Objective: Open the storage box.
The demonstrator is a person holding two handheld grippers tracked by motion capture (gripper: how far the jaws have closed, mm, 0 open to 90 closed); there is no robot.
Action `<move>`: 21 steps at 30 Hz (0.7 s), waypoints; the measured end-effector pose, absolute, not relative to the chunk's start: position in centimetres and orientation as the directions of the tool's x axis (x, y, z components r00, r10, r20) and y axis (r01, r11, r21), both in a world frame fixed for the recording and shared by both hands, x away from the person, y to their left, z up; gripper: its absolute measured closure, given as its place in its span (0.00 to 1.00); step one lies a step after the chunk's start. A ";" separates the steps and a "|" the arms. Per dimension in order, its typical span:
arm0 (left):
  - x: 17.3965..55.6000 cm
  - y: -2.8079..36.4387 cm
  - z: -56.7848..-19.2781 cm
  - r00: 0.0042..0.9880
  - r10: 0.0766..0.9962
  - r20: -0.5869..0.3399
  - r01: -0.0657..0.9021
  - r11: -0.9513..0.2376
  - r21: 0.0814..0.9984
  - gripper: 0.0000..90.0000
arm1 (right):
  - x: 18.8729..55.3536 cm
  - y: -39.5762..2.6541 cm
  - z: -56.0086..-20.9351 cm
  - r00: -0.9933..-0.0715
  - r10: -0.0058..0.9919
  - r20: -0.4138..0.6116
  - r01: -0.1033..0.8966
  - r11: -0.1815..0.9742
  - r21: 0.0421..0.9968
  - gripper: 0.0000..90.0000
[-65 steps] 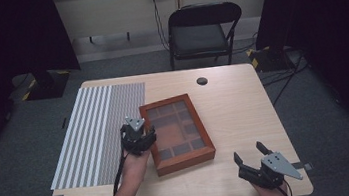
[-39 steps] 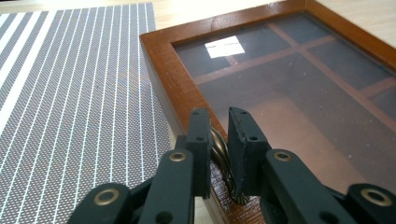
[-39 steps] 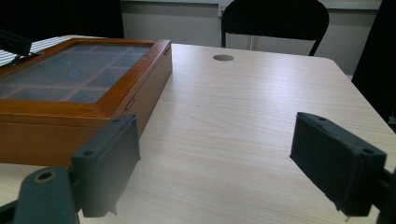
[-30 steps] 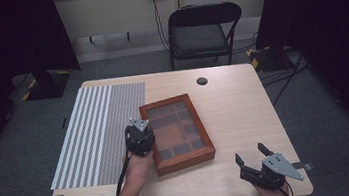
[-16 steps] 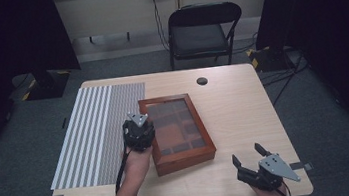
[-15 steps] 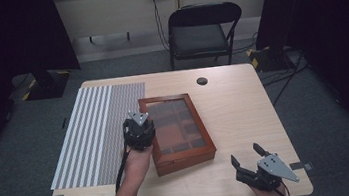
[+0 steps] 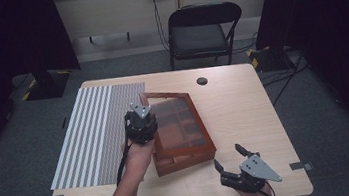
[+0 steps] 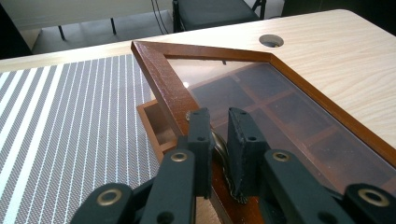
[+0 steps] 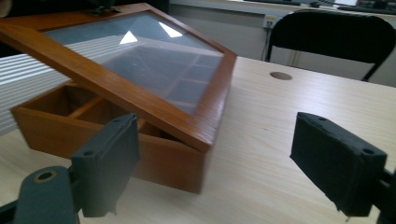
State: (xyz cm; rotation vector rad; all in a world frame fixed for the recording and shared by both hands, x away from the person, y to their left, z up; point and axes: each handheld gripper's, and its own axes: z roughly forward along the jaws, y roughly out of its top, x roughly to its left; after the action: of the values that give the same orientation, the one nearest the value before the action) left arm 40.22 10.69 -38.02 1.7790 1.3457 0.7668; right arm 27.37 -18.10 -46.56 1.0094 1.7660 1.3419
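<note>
- Your left gripper [image 8: 217, 140] has its jaws nearly closed on the small brass latch [image 8: 219, 144] at the front edge of the glass lid [image 8: 261, 93]; the metal sits between the pads, with a narrow gap showing above it.
- That lid is raised on your left gripper's side and tilts down toward its far edge, where it meets the wooden box [image 7: 180, 142]. From the right gripper view, the open gap faces left and the joined corner faces you.
- The hinge line appears to run along the box's right-hand long side, lying away from you and slightly to the right across the table [image 7: 244, 104]. The lift therefore turns about that axis: up and over toward the right.
- The box sits mid-table, just right of the striped mat [image 7: 96, 133], with empty compartments visible beneath the glass.
- Your right gripper [image 7: 234, 163] hangs wide open, holding nothing, near the table's front right corner, apart from the box and below its near right corner.
- Your left hand is the one on the lid; I judge the right is placed to steady the box body if it starts to slide or tip.
- Beyond the box you have a round cable hole [image 7: 202, 81] near the far edge, and a folding chair [image 7: 202, 29] behind the table.
</note>
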 end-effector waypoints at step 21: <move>40.4 8.6 -35.0 0.291 0.954 0.067 0.463 -0.202 0.863 0.90 | 28.6 -11.2 -45.4 -0.541 0.824 -0.167 0.088 0.253 0.964 0.29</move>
State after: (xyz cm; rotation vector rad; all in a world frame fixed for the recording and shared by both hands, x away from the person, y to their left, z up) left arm 40.45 8.57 -35.00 1.7996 1.2790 0.8168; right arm 28.65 -11.17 -45.36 0.8329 1.8290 1.3424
